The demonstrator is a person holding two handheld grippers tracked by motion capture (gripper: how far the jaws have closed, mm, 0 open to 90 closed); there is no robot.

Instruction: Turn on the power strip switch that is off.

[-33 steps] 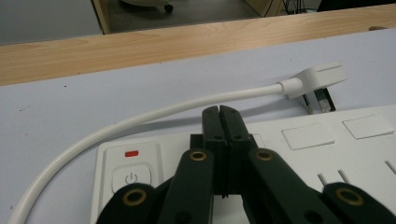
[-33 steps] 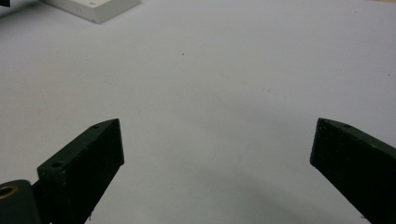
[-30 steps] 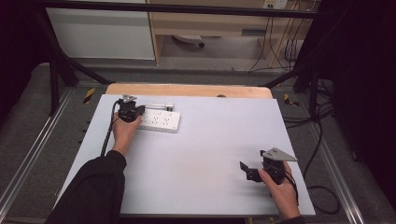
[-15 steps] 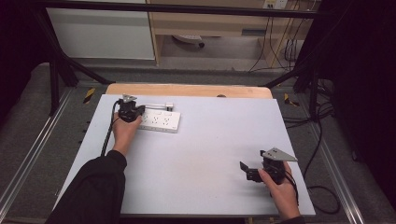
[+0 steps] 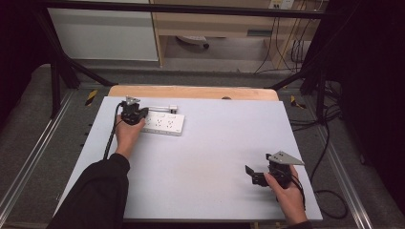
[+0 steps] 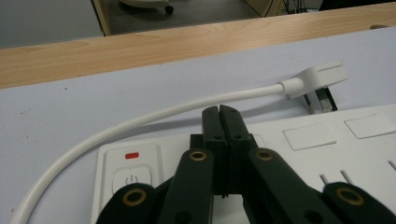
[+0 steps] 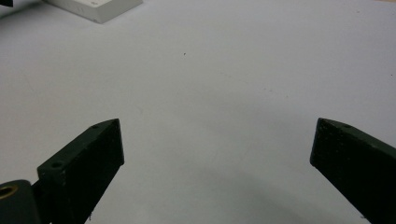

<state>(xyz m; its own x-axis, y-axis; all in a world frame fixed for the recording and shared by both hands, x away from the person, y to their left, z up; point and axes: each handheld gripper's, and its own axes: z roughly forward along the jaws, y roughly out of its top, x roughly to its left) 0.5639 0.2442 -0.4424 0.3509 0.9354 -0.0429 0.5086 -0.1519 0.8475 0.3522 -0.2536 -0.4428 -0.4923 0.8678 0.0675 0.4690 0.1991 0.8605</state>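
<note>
Pale grey, the table (image 5: pixel 210 157) takes up most of the high view, with a strip of bare wood (image 5: pixel 191 92) along its far edge. On its far left part lies a white power strip (image 5: pixel 162 123), flat, its long side running along the far edge. Its white cord (image 6: pixel 154 116) curves across the table beyond it in the left gripper view and ends in a plug (image 6: pixel 317 79) that lies just beside the strip's far side.

At the strip's left end sits the left gripper (image 6: pixel 220 112), held by a hand (image 5: pixel 128 135) whose dark sleeve comes in from the bottom left. Its jaws are pressed together with nothing between them, and their tips are over the strip's top face, near the switch (image 6: pixel 132 179) with a small red mark (image 6: pixel 131 155) above it; whether the tips touch the strip is hard to tell.

Well apart, near the table's front right corner, the right gripper (image 5: pixel 260 175) rests in the other hand (image 5: pixel 289 200). Its jaws stand wide apart over bare table, holding nothing.
</note>
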